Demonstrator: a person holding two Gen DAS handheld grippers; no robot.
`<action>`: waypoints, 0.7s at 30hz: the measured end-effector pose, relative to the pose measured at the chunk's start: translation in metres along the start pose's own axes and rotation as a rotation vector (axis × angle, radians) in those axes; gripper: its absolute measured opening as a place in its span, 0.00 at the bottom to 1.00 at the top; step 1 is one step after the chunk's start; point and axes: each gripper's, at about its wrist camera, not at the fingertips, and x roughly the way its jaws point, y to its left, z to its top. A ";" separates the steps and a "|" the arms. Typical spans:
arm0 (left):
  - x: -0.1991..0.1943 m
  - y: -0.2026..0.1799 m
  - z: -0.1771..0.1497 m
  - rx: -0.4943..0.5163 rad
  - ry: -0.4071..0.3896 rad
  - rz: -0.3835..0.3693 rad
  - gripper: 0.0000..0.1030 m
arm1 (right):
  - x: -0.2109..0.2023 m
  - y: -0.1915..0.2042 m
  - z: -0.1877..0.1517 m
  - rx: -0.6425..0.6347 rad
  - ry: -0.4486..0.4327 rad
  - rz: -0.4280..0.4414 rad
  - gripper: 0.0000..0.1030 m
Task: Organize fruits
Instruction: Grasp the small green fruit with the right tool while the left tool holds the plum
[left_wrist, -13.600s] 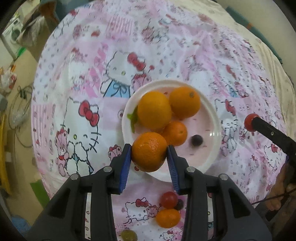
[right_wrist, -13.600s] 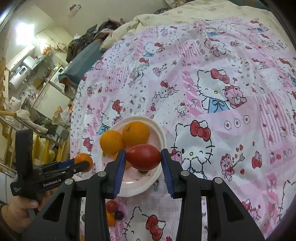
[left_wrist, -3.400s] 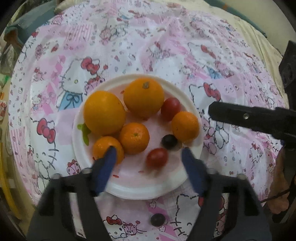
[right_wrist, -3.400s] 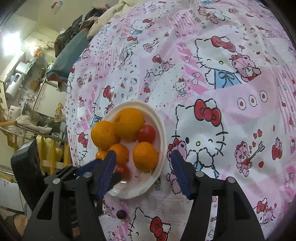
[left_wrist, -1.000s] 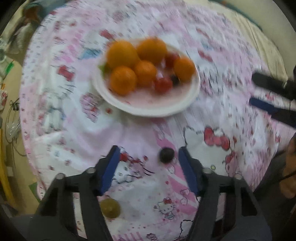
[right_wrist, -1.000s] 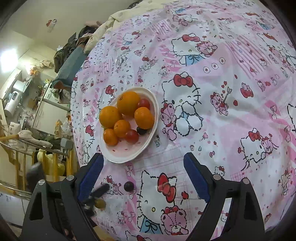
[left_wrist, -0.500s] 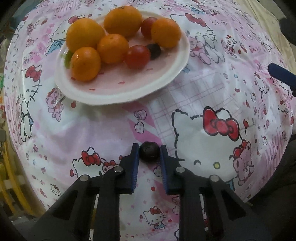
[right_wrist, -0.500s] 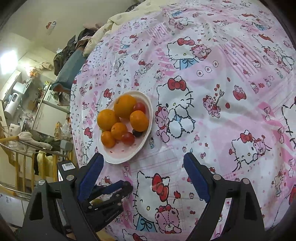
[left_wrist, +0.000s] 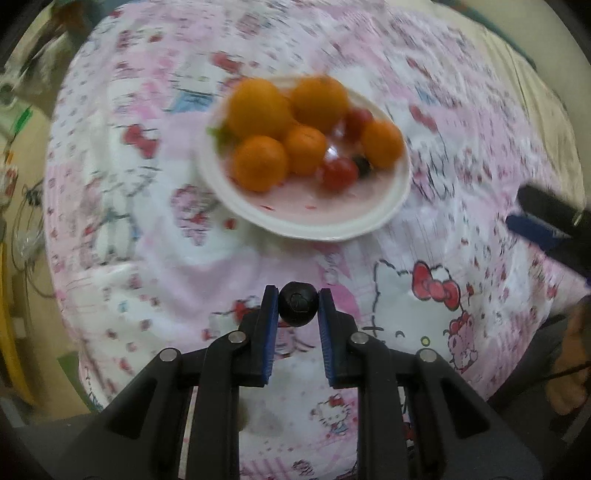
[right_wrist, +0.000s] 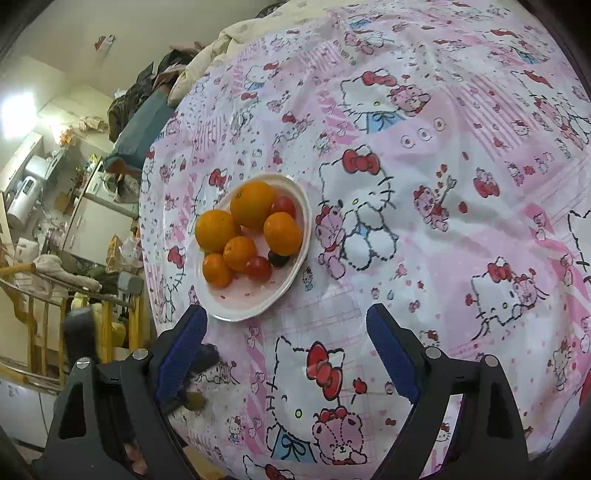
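A pink-and-white cartoon-cat tablecloth (right_wrist: 424, 229) covers the round table, with heaped bedding (right_wrist: 236, 33), a grey appliance (right_wrist: 22, 195) and wooden railings (right_wrist: 40, 317) beyond its edge.

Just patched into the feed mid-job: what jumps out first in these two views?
The white plate heaped with oranges and cherry tomatoes, on the pink cartoon-cat cloth. In the left wrist view, the left gripper is clamped on a small dark fruit short of the plate. The right gripper hangs open, empty.
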 end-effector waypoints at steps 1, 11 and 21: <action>-0.005 0.006 0.000 -0.015 -0.011 -0.001 0.17 | 0.003 0.003 -0.001 -0.010 0.008 0.001 0.88; -0.039 0.085 -0.007 -0.213 -0.110 0.025 0.17 | 0.057 0.061 -0.037 -0.208 0.167 0.065 0.88; -0.046 0.122 -0.016 -0.295 -0.116 0.001 0.17 | 0.119 0.141 -0.113 -0.608 0.342 0.128 0.78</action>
